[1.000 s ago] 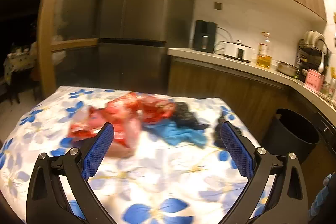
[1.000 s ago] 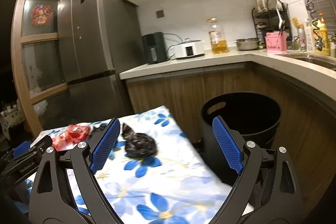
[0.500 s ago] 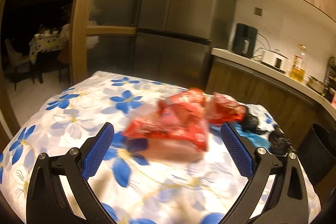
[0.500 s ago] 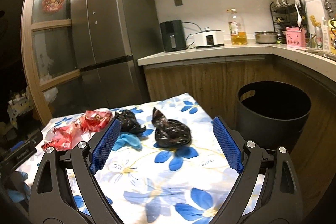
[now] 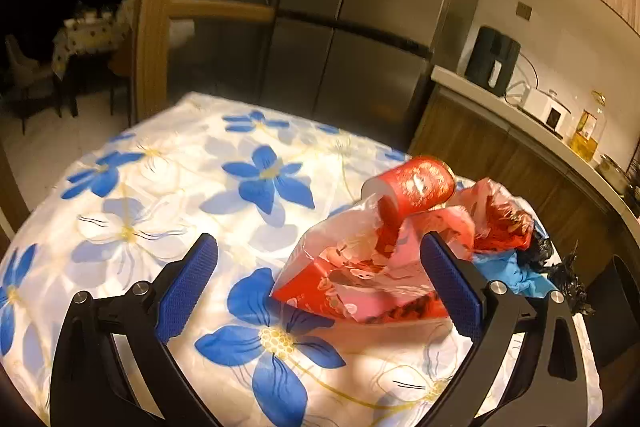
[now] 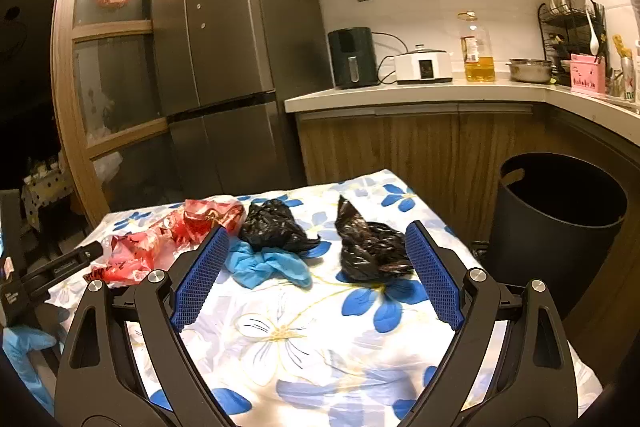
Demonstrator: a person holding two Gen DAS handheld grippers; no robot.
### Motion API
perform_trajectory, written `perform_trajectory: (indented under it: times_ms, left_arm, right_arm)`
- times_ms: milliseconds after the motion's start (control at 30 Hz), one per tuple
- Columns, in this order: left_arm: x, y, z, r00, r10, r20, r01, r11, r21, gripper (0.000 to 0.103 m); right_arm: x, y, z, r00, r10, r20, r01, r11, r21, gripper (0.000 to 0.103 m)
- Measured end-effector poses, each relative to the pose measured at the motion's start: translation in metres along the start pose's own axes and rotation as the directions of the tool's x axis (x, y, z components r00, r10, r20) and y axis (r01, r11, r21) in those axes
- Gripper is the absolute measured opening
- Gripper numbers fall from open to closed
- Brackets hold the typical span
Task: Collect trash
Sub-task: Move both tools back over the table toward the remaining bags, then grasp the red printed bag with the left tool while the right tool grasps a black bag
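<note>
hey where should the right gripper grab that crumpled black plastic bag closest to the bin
Probably grip the crumpled black plastic bag across its bulky lower body, coming in head-on and from above. That lump sits between the open right gripper fingers; the pointed twisted tail at its far end looks thin and slippery.

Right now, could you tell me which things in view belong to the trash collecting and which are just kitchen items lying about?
Job:
red snack wrappers
red paper cup
two black plastic bags
blue glove
black bin
left tool and right tool, both open

Lying about:
air fryer
rice cooker
oil bottle
dish rack
</note>
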State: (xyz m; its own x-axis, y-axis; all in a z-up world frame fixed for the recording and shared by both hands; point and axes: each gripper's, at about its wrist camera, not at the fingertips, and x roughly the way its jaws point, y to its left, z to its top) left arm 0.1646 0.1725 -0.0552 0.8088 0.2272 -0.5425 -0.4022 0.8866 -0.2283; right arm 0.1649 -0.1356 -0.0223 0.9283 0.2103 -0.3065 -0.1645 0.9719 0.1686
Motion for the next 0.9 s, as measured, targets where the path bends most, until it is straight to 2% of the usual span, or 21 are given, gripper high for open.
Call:
perform_trajectory:
  times_ms: [100,133,300,333,433,567,800,900]
  left_arm:
    - [0.012,0.005,-0.002,0.998,-0.029,-0.051,0.028,0.999,-0.018,0.09]
    - [0.015,0.006,-0.003,0.997,-0.034,-0.068,0.033,0.999,-0.021,0.084]
    - [0.026,0.005,-0.012,0.988,-0.054,-0.142,0.053,0.999,-0.011,0.045]
    - [0.027,0.004,-0.013,0.987,-0.052,-0.151,0.052,0.999,-0.004,0.032]
    - [0.027,0.002,-0.017,0.984,-0.071,-0.162,0.073,0.997,0.008,0.018]
    - [0.021,0.001,-0.02,0.985,-0.082,-0.151,0.085,0.996,0.013,0.011]
    - [-0.013,0.006,-0.02,0.993,-0.098,-0.065,0.096,0.995,-0.028,0.01]
    - [-0.028,0.006,-0.019,0.994,-0.104,-0.033,0.103,0.994,-0.033,0.009]
  right_arm:
    - [0.005,0.005,0.0,1.0,0.008,-0.005,-0.008,1.0,-0.005,0.088]
    - [0.007,0.007,0.0,1.0,0.009,-0.006,-0.009,1.0,-0.006,0.088]
    - [0.012,0.013,-0.002,1.0,0.018,-0.012,-0.018,1.0,-0.011,0.088]
    - [0.013,0.014,-0.002,1.0,0.019,-0.014,-0.019,1.0,-0.013,0.088]
    - [0.016,0.016,-0.003,0.999,0.026,-0.02,-0.026,1.0,-0.012,0.088]
    - [0.02,0.019,-0.005,0.999,0.034,-0.029,-0.034,0.999,-0.021,0.088]
    - [0.03,0.018,-0.005,0.998,0.041,-0.04,-0.042,0.999,-0.023,0.088]
    - [0.038,0.004,0.0,1.0,0.003,-0.031,-0.003,1.0,0.004,0.088]
